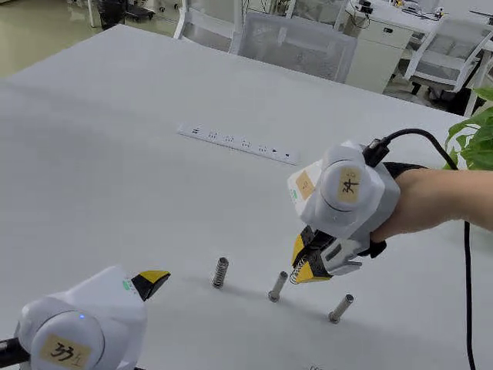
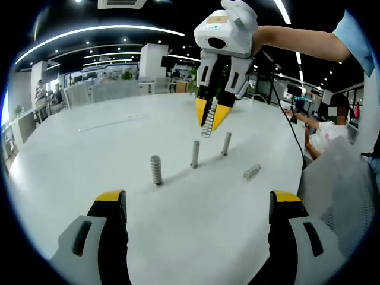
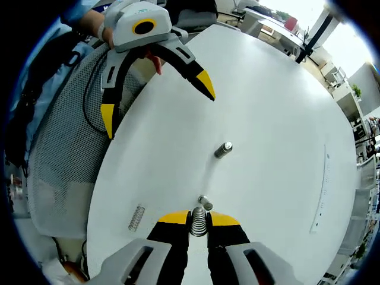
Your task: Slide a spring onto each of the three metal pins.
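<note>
White table (image 1: 115, 154) runs bare toward an office of desks and chairs. A hand (image 1: 420, 202) holds the right gripper (image 1: 304, 266) nose-down over it, jaws clenched on a spring (image 3: 198, 222) that hangs upright from the yellow tips.

Just under and slightly ahead of those tips stands the middle pin (image 3: 205, 203), bare. The coil's lower end looks close above it, but I cannot tell whether it has started over the top. Beyond that, toward the left gripper (image 2: 198, 205), is the sprung pin (image 1: 220, 272), already wearing its coil. On the gripper's other side stands the last pin (image 1: 340, 307), also bare. A spare spring (image 2: 252, 172) lies flat on the table past that pin, nearer the person. The left gripper hangs well apart with its jaws spread wide and nothing between them. A power strip (image 1: 237, 143) lies far off across the table.

One of three looks done, and the second is being lined up. The risks I'd expect:
- If the coil comes down off-centre, its end could catch the pin's rim and the spring could buckle or spring out of the grip.
- A sideways push could tip the pin, as I can't see whether it is fixed.
- Letting go early would drop the spring to roll away.
</note>
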A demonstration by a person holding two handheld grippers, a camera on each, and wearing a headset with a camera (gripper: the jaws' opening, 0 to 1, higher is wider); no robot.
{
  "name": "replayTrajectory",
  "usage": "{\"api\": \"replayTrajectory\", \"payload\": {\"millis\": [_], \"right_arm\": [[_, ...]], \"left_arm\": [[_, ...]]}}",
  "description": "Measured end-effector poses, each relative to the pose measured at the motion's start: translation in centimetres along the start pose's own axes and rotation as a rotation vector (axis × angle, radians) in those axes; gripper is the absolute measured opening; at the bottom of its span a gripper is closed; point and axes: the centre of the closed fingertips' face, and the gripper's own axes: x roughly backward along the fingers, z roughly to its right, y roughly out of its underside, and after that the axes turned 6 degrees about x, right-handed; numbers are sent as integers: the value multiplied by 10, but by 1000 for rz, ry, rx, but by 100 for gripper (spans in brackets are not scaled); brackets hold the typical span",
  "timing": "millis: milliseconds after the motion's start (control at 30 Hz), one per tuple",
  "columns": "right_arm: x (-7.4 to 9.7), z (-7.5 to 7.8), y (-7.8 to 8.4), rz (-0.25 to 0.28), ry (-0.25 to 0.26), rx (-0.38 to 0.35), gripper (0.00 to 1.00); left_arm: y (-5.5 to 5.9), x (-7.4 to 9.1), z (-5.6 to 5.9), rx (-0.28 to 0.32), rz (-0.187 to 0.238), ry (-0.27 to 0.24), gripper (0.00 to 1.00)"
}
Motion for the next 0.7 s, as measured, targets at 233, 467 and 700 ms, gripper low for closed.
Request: {"api": "replayTrajectory", "payload": {"millis": [233, 467, 700], "right_arm": [[-4, 7, 3, -16, 0, 14, 8], [-8, 10, 5, -19, -9, 8, 8], [-11, 12, 3, -17, -12, 9, 8]], "left_arm": [[1, 0, -1, 7, -2, -2, 99], [2, -1, -2, 10, -5, 0, 99], [3, -2, -3, 16, -7, 0, 99]]}}
